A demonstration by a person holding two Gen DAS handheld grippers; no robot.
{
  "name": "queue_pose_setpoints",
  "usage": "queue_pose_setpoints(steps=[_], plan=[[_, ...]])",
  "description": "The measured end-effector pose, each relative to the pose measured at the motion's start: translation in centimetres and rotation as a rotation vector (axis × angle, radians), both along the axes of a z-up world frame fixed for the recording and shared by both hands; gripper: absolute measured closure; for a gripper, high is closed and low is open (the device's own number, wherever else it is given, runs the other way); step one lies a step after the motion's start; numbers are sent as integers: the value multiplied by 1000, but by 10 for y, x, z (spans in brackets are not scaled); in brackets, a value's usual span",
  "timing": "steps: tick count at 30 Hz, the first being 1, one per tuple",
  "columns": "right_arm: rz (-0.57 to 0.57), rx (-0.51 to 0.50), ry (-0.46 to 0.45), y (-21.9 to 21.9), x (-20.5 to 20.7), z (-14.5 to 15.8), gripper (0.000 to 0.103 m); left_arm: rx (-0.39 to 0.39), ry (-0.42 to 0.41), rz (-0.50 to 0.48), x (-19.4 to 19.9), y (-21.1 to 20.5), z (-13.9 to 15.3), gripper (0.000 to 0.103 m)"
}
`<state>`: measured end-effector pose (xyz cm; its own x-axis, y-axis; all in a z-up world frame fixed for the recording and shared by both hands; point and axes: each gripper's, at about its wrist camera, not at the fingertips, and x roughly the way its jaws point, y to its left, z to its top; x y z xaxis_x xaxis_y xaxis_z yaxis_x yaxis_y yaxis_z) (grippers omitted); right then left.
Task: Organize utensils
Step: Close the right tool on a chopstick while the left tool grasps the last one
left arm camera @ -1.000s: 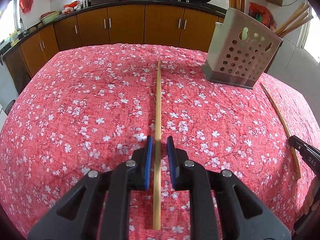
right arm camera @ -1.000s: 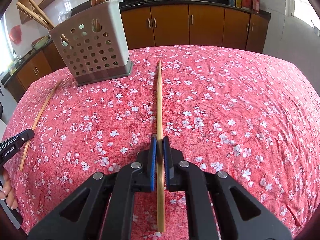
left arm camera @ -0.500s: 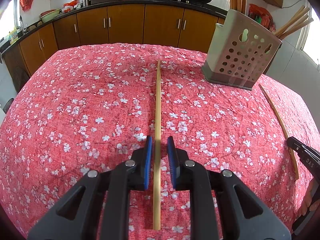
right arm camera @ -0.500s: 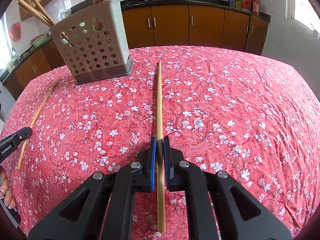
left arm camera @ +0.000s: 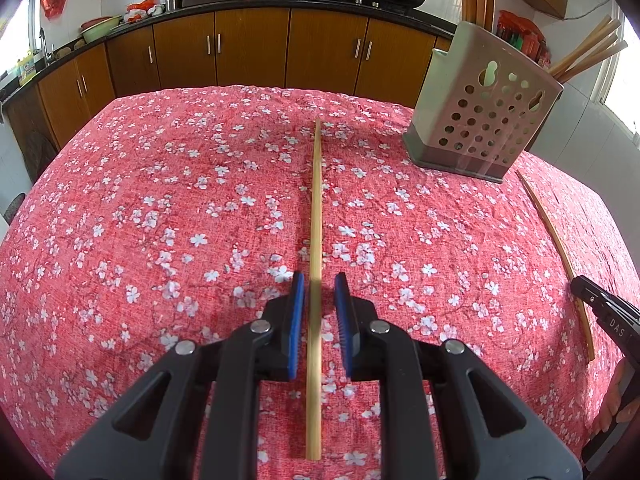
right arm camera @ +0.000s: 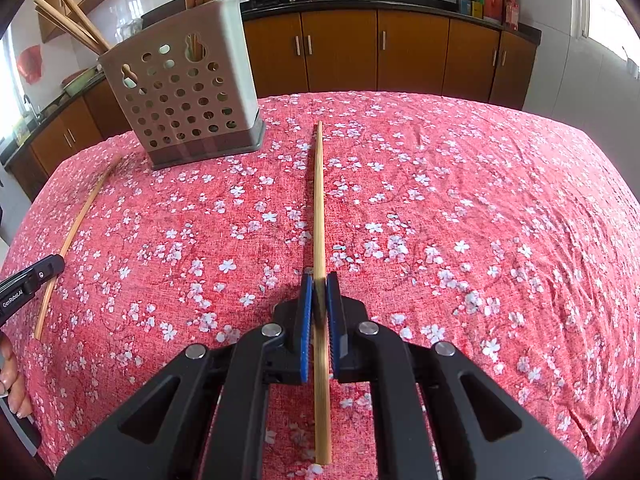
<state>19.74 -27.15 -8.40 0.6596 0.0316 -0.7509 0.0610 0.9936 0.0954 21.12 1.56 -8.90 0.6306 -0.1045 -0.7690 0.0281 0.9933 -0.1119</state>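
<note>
Left wrist view. The left gripper (left arm camera: 319,286) has its lower body cut off by the frame's bottom edge. Blue pads (left arm camera: 297,312) stand slightly spread on either side of a chopstick (left arm camera: 316,216), with a narrow gap showing on each side; whether either pad touches the stick cannot be told. The chopstick lies flat on the table (left arm camera: 120,208), under its red floral cloth, long axis running from the near edge straight toward the far edge. The perforated utensil holder (left arm camera: 480,120) stands near the far right corner, and the chopsticks in it are cropped at the top. A second chopstick (left arm camera: 560,252) lies along the right edge, its near part crossed by the tip of the right gripper (left arm camera: 600,312). Nothing differs from a second earlier.

Right wrist view. The right gripper (right arm camera: 320,286) has its pads pressed together on its chopstick (right arm camera: 319,200), which points from the near edge toward the far edge. Contact with the cloth (right arm camera: 480,220) cannot be judged. The holder (right arm camera: 184,88) stands at far left. The other chopstick (right arm camera: 76,232) lies along the left edge, with the left gripper (right arm camera: 36,280) mostly cropped. Unchanged from before.
</note>
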Motion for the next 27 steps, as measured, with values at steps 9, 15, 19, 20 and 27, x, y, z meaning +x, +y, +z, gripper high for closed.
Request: queue_pose_setpoints(steps=[9, 15, 19, 20, 27], plan=[[-1, -1, 1, 1, 0, 1, 94, -1, 0, 0, 0, 0, 0, 86], [-2, 0, 1, 1, 1, 1, 95, -1, 0, -1, 1, 0, 0, 86], [-11, 18, -1, -1, -3, 1, 95, 33, 1, -13, -3, -3, 1, 86], [-12, 24, -1, -1, -4, 2, 95, 38, 1, -16, -4, -4, 1, 86], [-14, 32, -1, 0, -11, 4, 95, 47, 2, -18, -14, -5, 2, 86]])
